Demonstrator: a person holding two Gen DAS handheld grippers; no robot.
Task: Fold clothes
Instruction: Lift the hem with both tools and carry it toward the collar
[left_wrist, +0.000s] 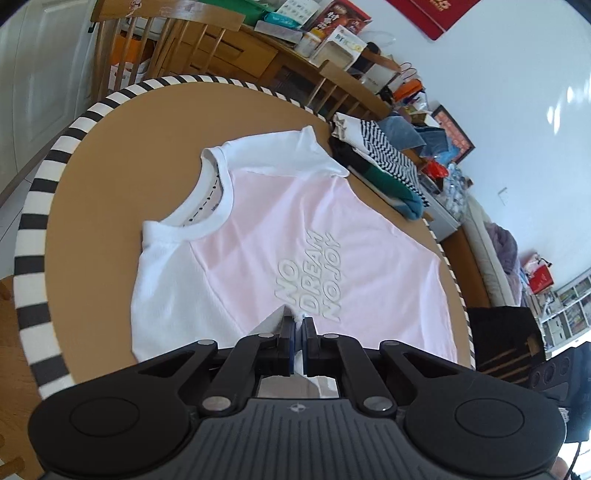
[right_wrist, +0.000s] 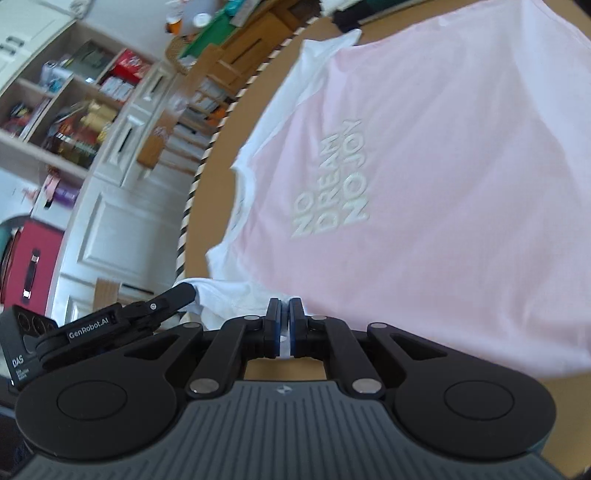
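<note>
Both the left gripper (left_wrist: 299, 325) and the right gripper (right_wrist: 284, 314) are pinching the pink T-shirt's (left_wrist: 295, 229) near hem, jaws closed on fabric; its length is stretching away toward the collar (left_wrist: 207, 206).

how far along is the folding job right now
Done: a pile of folded clothes sits at the far edge of the table. In hand: the left gripper and right gripper are both shut on the near edge of the pink T-shirt. Left: the shirt lies spread flat, with no fold visible.
</note>
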